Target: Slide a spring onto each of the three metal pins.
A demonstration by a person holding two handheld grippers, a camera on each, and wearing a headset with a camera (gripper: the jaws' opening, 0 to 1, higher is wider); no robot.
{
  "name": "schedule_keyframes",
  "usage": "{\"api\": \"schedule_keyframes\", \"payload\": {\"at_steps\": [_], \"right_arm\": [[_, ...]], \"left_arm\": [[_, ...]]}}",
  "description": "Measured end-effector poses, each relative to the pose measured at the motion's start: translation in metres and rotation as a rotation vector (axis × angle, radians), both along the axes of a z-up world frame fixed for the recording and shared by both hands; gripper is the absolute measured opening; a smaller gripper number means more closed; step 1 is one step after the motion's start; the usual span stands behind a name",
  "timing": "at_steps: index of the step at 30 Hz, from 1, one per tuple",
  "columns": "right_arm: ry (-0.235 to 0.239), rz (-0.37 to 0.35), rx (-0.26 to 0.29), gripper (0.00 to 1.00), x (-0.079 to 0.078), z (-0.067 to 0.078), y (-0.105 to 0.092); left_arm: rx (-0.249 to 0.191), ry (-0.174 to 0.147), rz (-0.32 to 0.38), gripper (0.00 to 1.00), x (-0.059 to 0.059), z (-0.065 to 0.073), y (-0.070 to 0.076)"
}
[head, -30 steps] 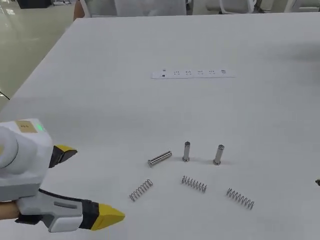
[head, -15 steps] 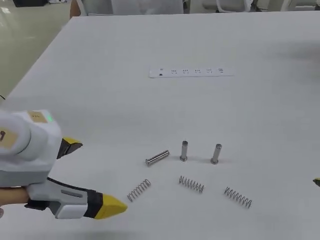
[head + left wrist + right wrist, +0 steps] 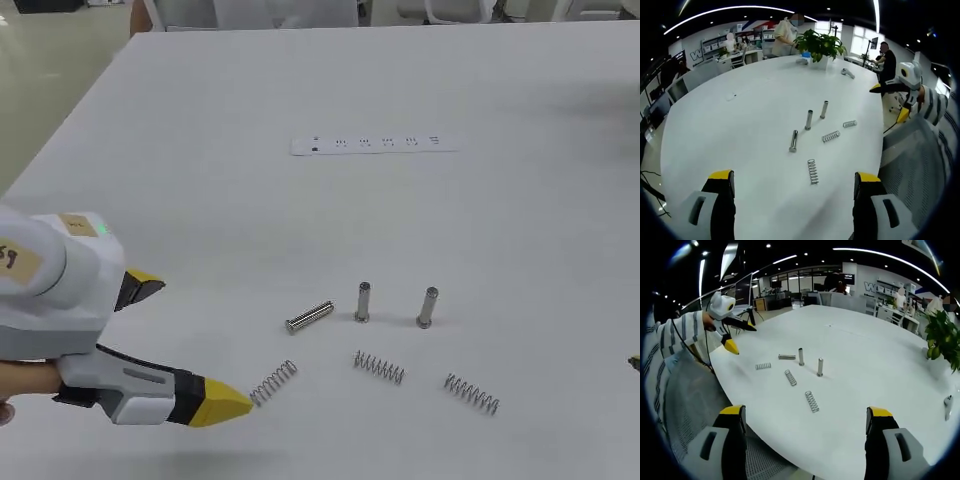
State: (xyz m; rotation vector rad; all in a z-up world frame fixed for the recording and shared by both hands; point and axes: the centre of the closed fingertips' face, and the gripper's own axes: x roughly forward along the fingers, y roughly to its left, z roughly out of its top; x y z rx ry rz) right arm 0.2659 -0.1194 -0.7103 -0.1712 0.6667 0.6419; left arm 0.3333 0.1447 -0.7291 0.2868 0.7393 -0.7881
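Three metal pins sit toward the near side of a broad, matt white table [image 3: 200, 150]. The lying pin [image 3: 309, 317] rests on its side at the left. Just right of it the middle pin [image 3: 362, 301] and the right pin [image 3: 428, 307] stand upright, apart from each other. Nearer the person, three springs lie flat in a loose row, none of them on a pin: the left spring [image 3: 273, 382], the middle spring [image 3: 379, 367] and the right spring [image 3: 471, 393]. The left gripper [image 3: 195, 344] is held low at the left, its jaws spread wide with nothing between them. Its lower yellow tip is just beside the near end of the left spring, and I cannot tell whether they touch. The right gripper [image 3: 806, 414] is held back at the table's near edge, well apart from the parts, its jaws likewise gaping and empty. Beyond the pins a white power strip [image 3: 372, 145] lies flat on the tabletop. A potted plant [image 3: 820, 45] stands at the table's far end, with a small grey object [image 3: 847, 73] near it. Around the table is an open office: a pale glossy floor [image 3: 50, 60], office chairs [image 3: 290, 12] at the far edge, shelving and desks against the walls, a dark ceiling with light strips and spots, and people in the background.
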Motion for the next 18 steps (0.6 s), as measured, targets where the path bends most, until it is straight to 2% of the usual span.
{"api": "schedule_keyframes", "payload": {"at_steps": [8,11,15,18], "right_arm": [[-0.002,-0.008,-0.009,0.99,0.0,0.001,-0.002],[0.001,-0.011,-0.01,0.99,0.0,0.002,-0.003],[0.0,-0.012,-0.01,0.99,0.0,0.004,-0.003],[0.004,-0.009,-0.017,0.99,-0.002,0.002,-0.004]], "left_arm": [[0.002,0.004,-0.013,0.98,0.015,-0.002,-0.004],[-0.016,0.001,-0.013,0.98,0.024,-0.001,-0.011],[-0.014,0.008,-0.033,0.98,0.03,-0.004,-0.017],[-0.044,0.023,-0.033,0.94,0.036,-0.008,-0.021]]}}
